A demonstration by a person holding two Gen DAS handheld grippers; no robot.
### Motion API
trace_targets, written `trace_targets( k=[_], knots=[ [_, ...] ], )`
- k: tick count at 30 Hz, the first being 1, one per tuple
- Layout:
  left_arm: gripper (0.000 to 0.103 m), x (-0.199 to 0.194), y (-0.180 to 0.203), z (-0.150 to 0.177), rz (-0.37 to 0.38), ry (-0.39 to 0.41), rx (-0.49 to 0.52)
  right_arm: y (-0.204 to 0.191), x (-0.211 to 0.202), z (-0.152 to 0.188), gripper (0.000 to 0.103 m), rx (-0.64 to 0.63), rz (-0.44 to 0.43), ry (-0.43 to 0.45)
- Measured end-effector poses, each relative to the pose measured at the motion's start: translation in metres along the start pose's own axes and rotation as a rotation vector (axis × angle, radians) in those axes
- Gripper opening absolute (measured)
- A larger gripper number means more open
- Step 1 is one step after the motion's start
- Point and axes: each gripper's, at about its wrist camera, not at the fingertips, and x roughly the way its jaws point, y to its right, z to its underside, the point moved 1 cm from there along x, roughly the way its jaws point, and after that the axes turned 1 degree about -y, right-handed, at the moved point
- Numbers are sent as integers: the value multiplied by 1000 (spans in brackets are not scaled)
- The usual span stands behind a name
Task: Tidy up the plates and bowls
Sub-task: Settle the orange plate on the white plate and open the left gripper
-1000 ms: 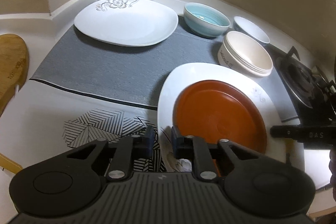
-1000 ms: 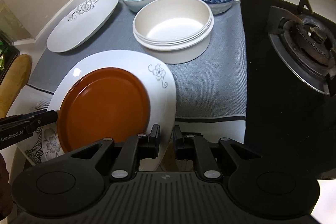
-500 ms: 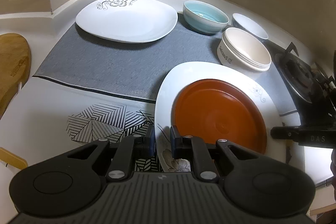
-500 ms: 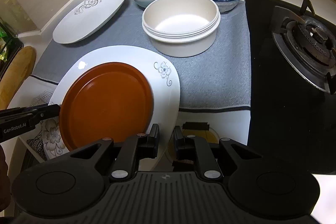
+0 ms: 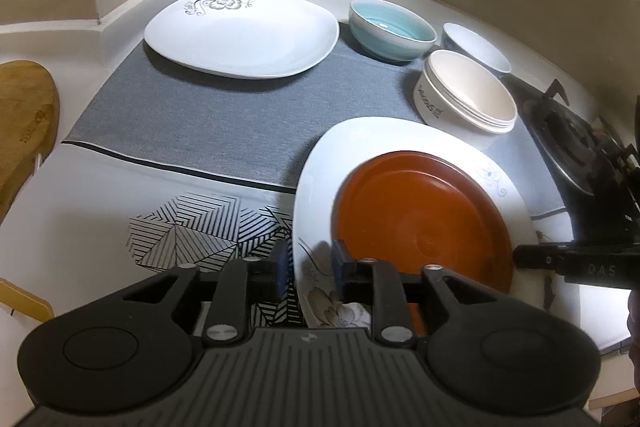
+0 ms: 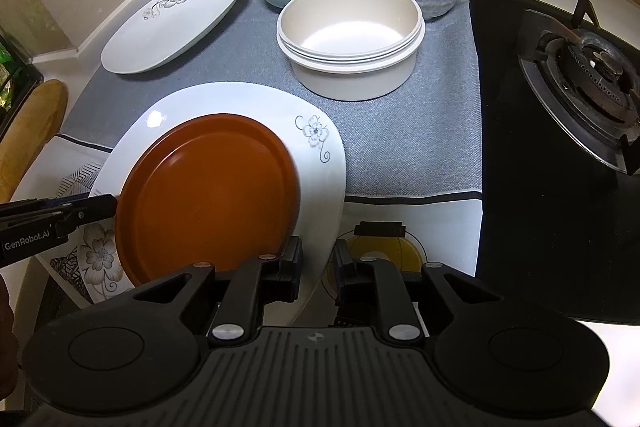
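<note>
Now the white plate [image 5: 320, 163], carrying the brown plate [image 5: 424, 219], lies at the table's near edge. Both grippers' jaws are opening off its rim; each should be withdrawn level, the rim left unnudged.

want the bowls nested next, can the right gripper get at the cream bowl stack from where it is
Probably yes. The right gripper, jaws opening around the white plate's rim, faces the cream bowl stack across bare grey mat.
</note>
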Motion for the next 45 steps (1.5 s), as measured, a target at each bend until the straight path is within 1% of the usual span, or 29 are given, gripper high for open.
trace_targets(
  k=[1,7,15,23,25,28,32,39,45],
  knots=[
    [44,0,0,0,-10,-1,-3,0,0,0,20,6,1,1],
    [53,-5,-3,-1,-32,11,-19,3,0,0,20,27,7,10],
    [53,-8,2,0,-47,15,-23,5,1,2,20,22,-18,7],
    [54,-15,13,3,-67,40,-23,10,0,3,20,13,-49,10],
    [59,-16,17,4,-66,45,-19,11,-1,4,20,9,-59,11],
    [64,-16,24,6,-68,39,-4,13,-2,5,20,2,-74,13],
    [64,-16,31,8,-87,36,8,13,-1,7,20,-12,-94,9],
    [64,-28,38,7,-126,67,-1,17,-4,11,20,-20,-123,16],
    [64,-37,49,11,-140,91,22,19,-9,14,20,-47,-134,36]
  ],
)
